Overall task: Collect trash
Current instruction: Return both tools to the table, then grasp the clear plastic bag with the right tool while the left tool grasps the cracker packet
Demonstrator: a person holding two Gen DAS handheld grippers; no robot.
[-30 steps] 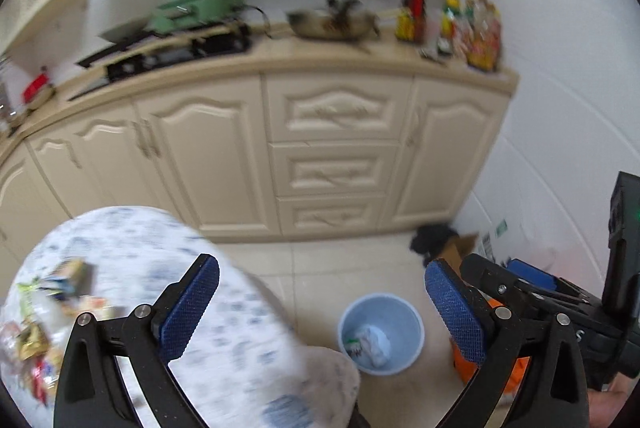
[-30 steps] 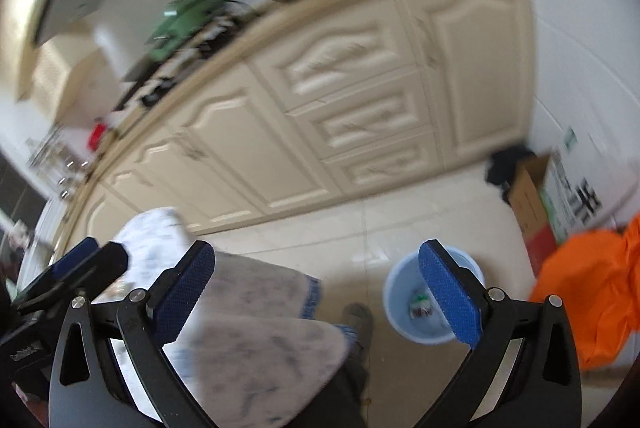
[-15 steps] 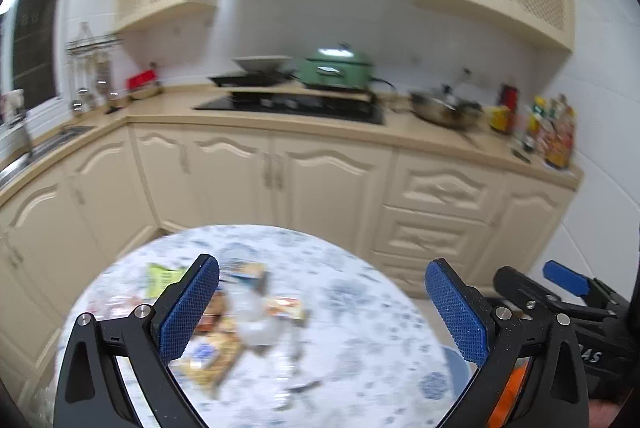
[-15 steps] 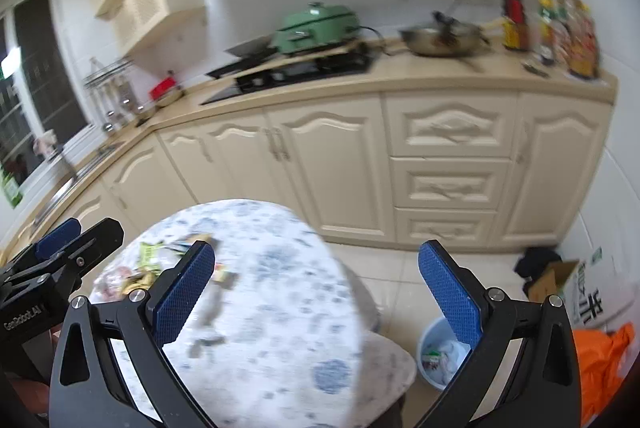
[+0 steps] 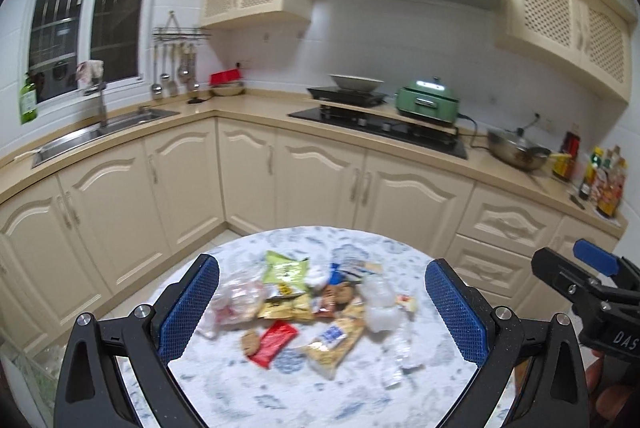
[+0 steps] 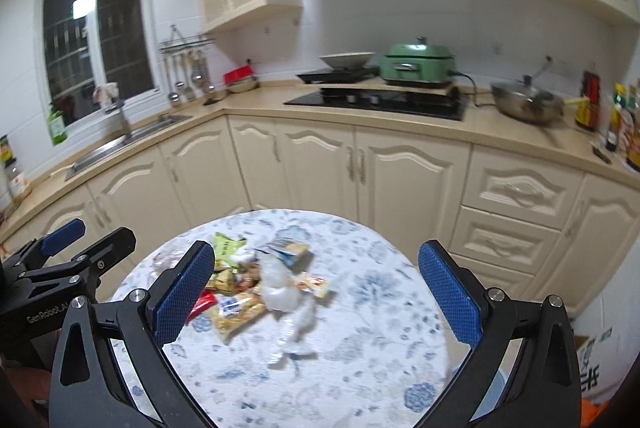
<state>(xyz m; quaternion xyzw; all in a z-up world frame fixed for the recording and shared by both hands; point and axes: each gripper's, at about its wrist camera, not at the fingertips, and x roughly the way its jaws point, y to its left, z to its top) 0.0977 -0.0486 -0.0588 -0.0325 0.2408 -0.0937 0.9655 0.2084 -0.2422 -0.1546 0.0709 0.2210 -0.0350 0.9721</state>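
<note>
Both tongs, left tongs [image 5: 322,310] and right tongs [image 6: 316,294], wide and empty above round worktop [image 5: 352,396]. Trash pile [image 5: 304,308] heaped mid-worktop, slightly left. Risk: overlapping slick wrappers, clear plastic [image 6: 294,320] slipping or scattering floorward when pinched.

- left gripper [image 5: 322,306]: black angular frame, silver screws, blue textured pads [image 5: 190,310]
- right gripper [image 6: 316,294]: matching black frame, blue pads [image 6: 448,298], white lettering on the body
</note>
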